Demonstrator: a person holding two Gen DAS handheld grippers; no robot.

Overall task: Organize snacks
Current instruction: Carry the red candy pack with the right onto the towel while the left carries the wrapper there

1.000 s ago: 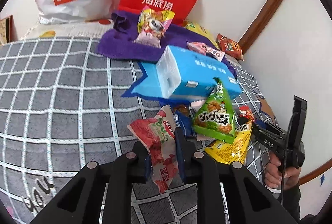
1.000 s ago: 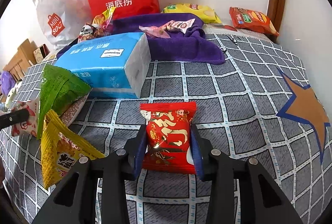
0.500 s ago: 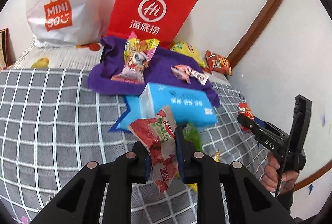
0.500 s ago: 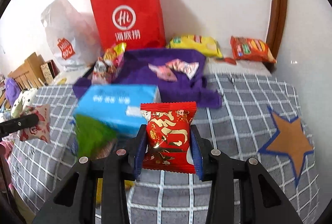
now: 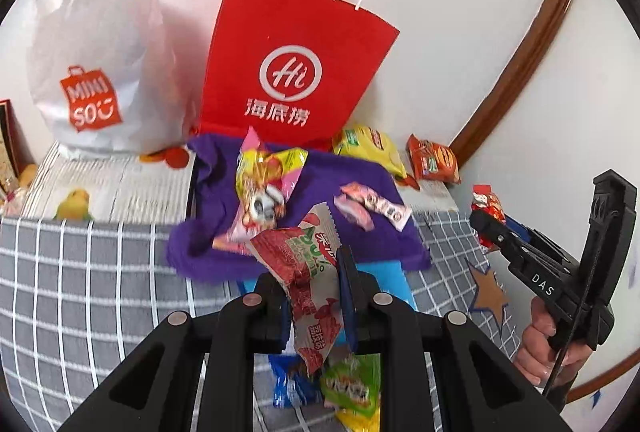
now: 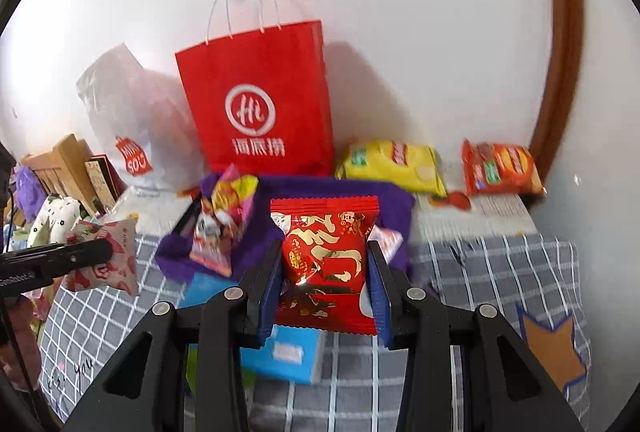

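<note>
My left gripper point(image 5: 310, 296) is shut on a red and white snack packet point(image 5: 308, 272), held in the air above the bed. My right gripper point(image 6: 325, 284) is shut on a red foil snack packet with gold print point(image 6: 326, 260), also lifted. Each gripper shows in the other's view: the right gripper point(image 5: 490, 228) at the right edge, the left gripper point(image 6: 100, 256) at the left edge. Ahead stands a red paper bag point(image 5: 296, 72), open at the top. In front of it lies a purple cloth point(image 5: 320, 176) with a panda candy bag point(image 5: 264, 192) and small pink packets point(image 5: 368, 204).
A white plastic bag point(image 5: 96, 44) stands left of the red bag. A yellow chip bag point(image 6: 394, 168) and an orange snack bag point(image 6: 500, 168) lie by the wall. A blue tissue pack point(image 6: 288, 352), green and blue packets point(image 5: 352, 384) lie below on the grey checked bedcover point(image 5: 80, 292).
Both grippers have risen from the bedcover with their packets and moved toward the red bag. The tissue pack and loose snacks now lie lower in both views.
</note>
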